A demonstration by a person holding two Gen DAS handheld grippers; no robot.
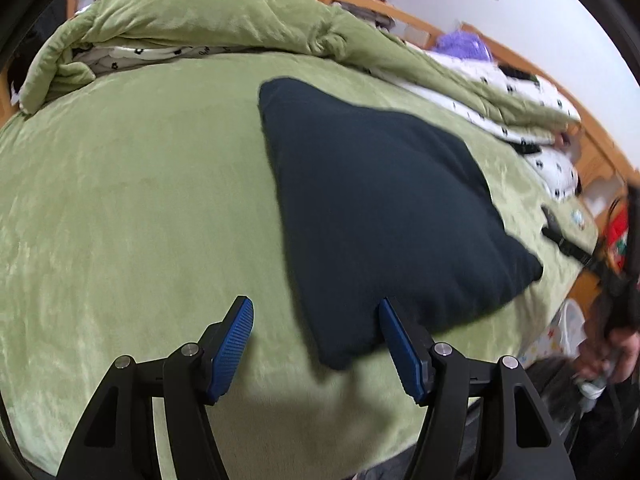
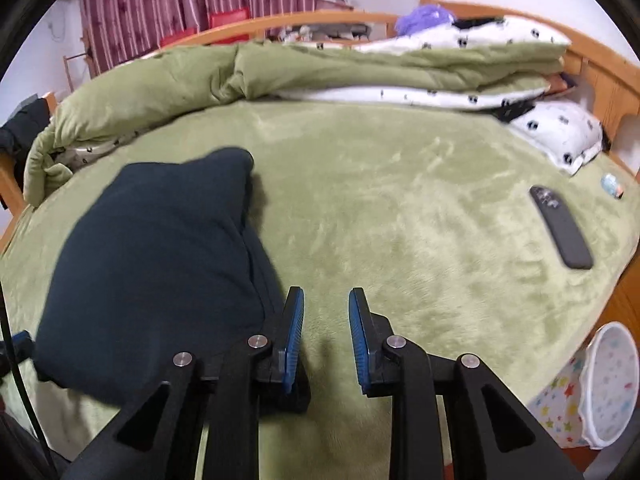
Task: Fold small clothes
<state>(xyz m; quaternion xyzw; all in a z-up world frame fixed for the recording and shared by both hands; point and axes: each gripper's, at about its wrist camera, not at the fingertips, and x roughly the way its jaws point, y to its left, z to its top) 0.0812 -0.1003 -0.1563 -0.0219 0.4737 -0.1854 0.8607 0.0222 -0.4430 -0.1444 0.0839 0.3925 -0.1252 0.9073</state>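
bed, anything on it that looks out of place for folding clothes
A dark remote control lies loose on the green blanket, right of the dark folded garment. It is no clothing, though it lies well apart from the garment. Nothing looks spilled or damaged.

A green-blanketed bed point(image 2: 380, 208) is carrying a folded dark garment point(image 2: 160, 260) at nine o'clock, a remote point(image 2: 560, 228) at three, rumpled quilt point(image 2: 280, 72) at twelve.

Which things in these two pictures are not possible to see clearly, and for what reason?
- Dark garment: both views show only a smooth dark shape; its type and number of folds are unclear. In the right wrist view, its near corner is hidden behind the right gripper.
- Remote control: buttons too small to read.
- Left wrist view, right edge: a blurred figure, cut off by the fisheye rim.
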